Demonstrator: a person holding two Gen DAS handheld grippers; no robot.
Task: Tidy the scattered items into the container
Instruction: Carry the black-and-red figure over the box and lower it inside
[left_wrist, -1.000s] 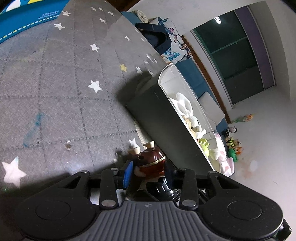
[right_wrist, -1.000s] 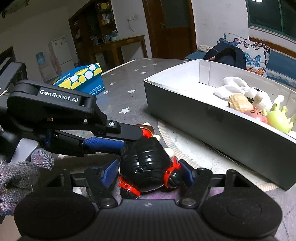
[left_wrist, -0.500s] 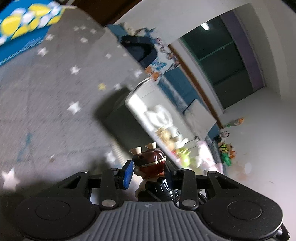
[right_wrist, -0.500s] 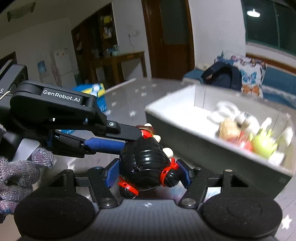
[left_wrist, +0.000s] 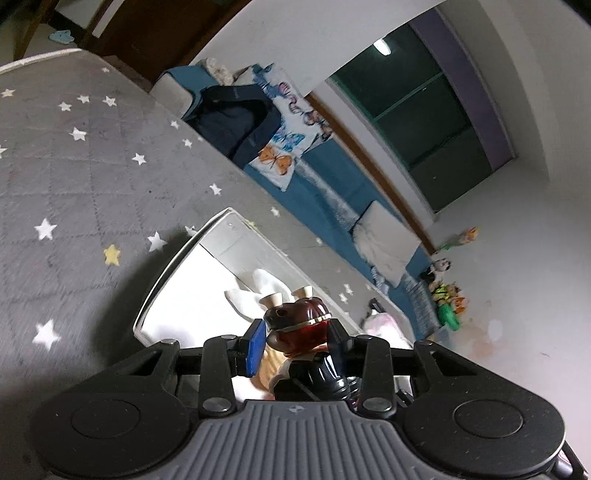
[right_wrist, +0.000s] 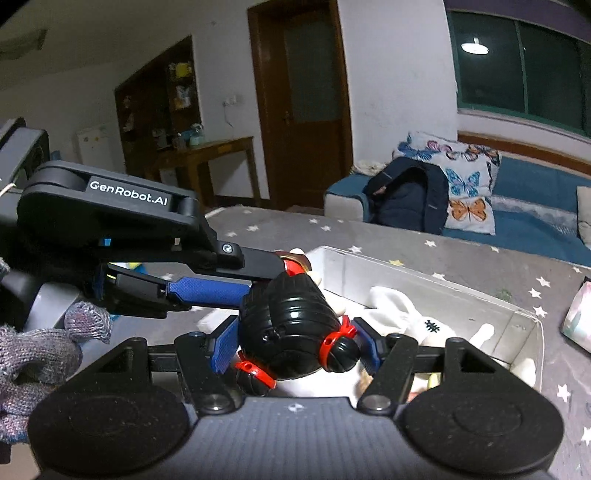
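Black-haired doll (right_wrist: 291, 328) (clamped by both claws) hangs over the box (right_wrist: 406, 273) beside a white plush (right_wrist: 402, 314).

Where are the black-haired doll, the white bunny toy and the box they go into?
black-haired doll (right_wrist: 291, 328), right wrist view, on the ridged black hair.
white bunny toy (right_wrist: 400, 310), right wrist view, on its white ear.
box (right_wrist: 436, 286), right wrist view, on the far inner wall.

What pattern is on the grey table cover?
The grey table cover has a quilted diamond grid scattered with white stars and a few yellow ones, clearest in the left wrist view.
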